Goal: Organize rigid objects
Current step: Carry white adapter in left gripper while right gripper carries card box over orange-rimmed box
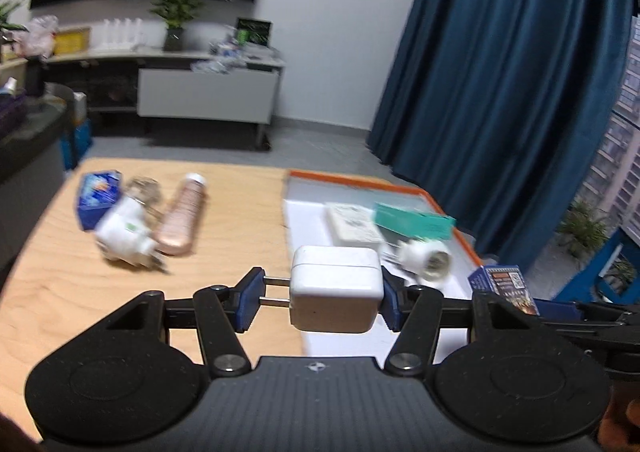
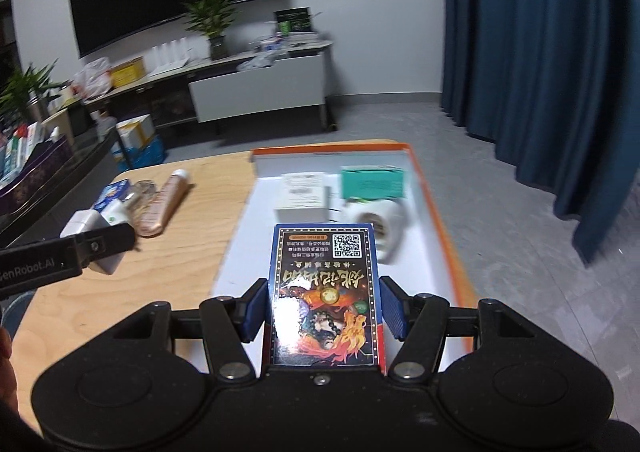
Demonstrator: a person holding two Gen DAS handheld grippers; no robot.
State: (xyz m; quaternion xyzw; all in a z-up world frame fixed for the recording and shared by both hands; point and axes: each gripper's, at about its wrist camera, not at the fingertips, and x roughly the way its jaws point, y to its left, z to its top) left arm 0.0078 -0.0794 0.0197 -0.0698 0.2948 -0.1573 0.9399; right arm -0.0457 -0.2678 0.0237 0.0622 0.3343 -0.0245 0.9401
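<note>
The left tongs [image 1: 320, 298] are clenched sideways on a white charger cube [image 1: 335, 289]: the right pad presses its flat side and the left pad sits against the tips of its two metal prongs. The cube is held clear of the bench [image 1: 224, 212], over the near left edge of the tray [image 1: 360, 182]. The right tongs [image 2: 325, 308] grasp a blue card box [image 2: 325, 294] by its long sides, its QR code pointing away from the camera, lifted above the near end of the same tray.

That tray is white inside with an orange rim. In it lie a white socket adapter [image 2: 376, 222] on its side, a teal box [image 2: 372, 182] at the far end, and a flat white box [image 2: 302, 192] beside the teal one.

On the bare wood to the left of the tray sit a pink tube [image 1: 184, 214] with a white cap, a white plug [image 1: 122, 232] touching its near end, a small blue box [image 1: 98, 194] behind the plug, and a clear object between them, too blurred to name.
</note>
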